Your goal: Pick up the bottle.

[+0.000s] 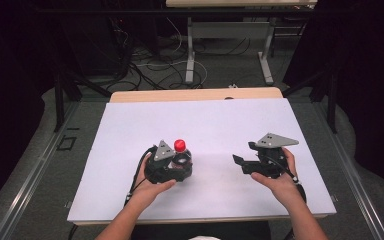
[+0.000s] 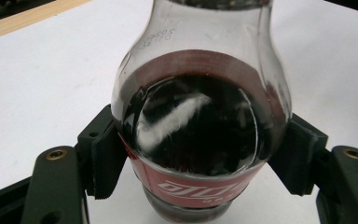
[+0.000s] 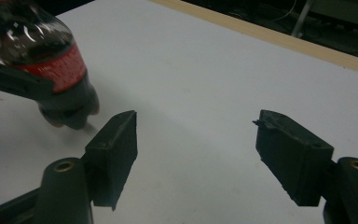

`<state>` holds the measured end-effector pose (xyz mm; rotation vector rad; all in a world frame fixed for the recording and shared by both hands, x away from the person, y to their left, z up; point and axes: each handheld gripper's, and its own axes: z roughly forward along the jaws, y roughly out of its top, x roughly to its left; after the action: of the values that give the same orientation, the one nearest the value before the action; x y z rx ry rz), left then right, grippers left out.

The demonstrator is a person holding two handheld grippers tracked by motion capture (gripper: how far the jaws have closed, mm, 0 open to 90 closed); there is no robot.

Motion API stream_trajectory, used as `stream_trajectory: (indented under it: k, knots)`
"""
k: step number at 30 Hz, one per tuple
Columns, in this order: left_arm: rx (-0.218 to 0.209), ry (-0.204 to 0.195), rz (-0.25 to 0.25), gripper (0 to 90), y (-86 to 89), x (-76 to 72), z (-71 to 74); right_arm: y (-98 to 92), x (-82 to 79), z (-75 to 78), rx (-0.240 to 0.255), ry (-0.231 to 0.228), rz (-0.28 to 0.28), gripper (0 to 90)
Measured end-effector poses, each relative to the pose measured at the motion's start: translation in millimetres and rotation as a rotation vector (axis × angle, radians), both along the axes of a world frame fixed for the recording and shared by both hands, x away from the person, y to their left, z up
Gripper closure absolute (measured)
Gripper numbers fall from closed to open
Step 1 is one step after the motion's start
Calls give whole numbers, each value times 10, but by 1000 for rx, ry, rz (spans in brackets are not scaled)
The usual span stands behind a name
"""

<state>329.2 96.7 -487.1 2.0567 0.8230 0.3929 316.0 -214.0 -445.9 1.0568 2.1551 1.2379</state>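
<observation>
Two grippers work over the white table (image 1: 130,150), and the cola bottle (image 1: 181,156) sits in the left one. In the high view the left gripper (image 1: 177,167) is near the middle of the table, its grey three-cornered plate just left of the bottle's red cap (image 1: 180,145). The left gripper view shows the ribbed pads (image 2: 106,161) pressed against both sides of the bottle at the top edge of its red label (image 2: 200,189), dark drink filling the body above and clear shoulder higher up. The right gripper view shows the bottle (image 3: 51,70) tilted, its base (image 3: 70,116) low over the table; whether the base touches the surface is hard to judge there. The right gripper (image 1: 242,165) is well apart from the bottle, off to its right, pointing toward it. Its jaws stand partly spread with bare table between them, gripping nothing, as the right gripper view makes plain (image 3: 196,140).
</observation>
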Motion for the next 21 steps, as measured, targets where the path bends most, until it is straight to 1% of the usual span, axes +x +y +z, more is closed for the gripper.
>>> stream_trajectory:
  k: [1,3,4,5,7,8,9,10,11,12,13,14,15,16,17,18,19,21]
  knots:
    - [-7,-2,0,298,-34,1,0,29,1,36,-11,2,5,302]
    - [-5,4,-12,297,-87,4,18,95,11,96,2,-5,24,313]
    - [-5,6,-14,298,-115,4,25,125,10,125,7,-8,23,316]
    - [-14,2,-10,298,-146,4,27,155,19,145,8,-19,26,320]
    - [-10,5,-11,298,-192,3,44,180,24,168,6,-23,26,327]
    - [-12,8,-18,298,-211,5,54,207,24,189,7,-18,25,330]
    - [-15,1,-15,298,-234,6,57,234,34,201,17,-16,26,331]
    - [-22,6,-9,298,-258,-2,58,256,43,211,21,-18,25,330]
    - [-9,4,-15,298,-271,2,68,300,62,227,26,-23,22,333]
    - [-14,8,-11,298,-294,-1,68,318,69,239,24,-22,25,334]
    - [-5,6,-17,298,-308,2,72,318,69,239,24,-22,25,334]
    - [-14,9,-8,298,-333,-3,68,342,72,244,32,-24,23,335]
    - [-2,9,-10,298,-346,-2,70,358,76,259,28,-23,26,339]
    - [-1,5,-6,298,-366,0,65,396,82,277,49,-37,33,352]
    - [2,9,-4,298,-382,-3,62,416,83,286,61,-40,34,352]
    - [3,5,5,298,-401,-3,54,435,81,298,67,-42,34,352]
    - [5,7,-1,298,-411,1,49,460,81,305,66,-50,34,352]
    - [15,4,6,298,-442,-3,37,513,81,319,68,-57,36,353]
